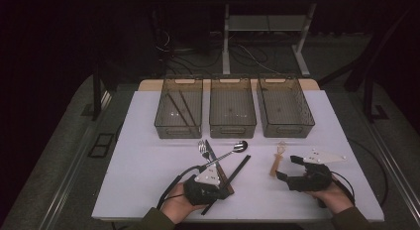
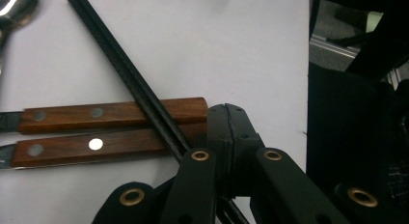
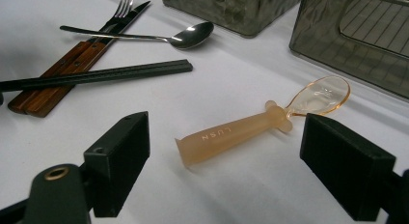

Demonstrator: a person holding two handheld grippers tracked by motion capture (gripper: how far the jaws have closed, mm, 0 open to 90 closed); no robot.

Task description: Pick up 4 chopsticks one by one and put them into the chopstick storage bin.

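Observation:
My left gripper (image 2: 226, 110) is shut, its two pads pressed flat together over the white table. It sits beside the ends of two wooden handles (image 2: 111, 115) of a knife and a fork. A pair of black chopsticks (image 2: 125, 74) lies across those handles and runs on under the gripper's left linkage. In the high view the left gripper (image 1: 225, 190) is at the table's front middle. My right gripper (image 3: 234, 159) stands open, its jaws on either side of a translucent orange spoon (image 3: 241, 130) that lies flat on the table. That gripper (image 1: 288, 168) is front right, just right of the orange spoon (image 1: 276, 163).
Three smoked-plastic bins (image 1: 179, 126) (image 1: 232, 126) (image 1: 287, 127) stand in a row at the back; the left one holds dark sticks. A metal spoon (image 1: 233, 150), a fork (image 1: 202, 148) and a knife (image 1: 210, 150) lie crossed mid-table. The table's front edge (image 1: 237, 219) is close behind both hands.

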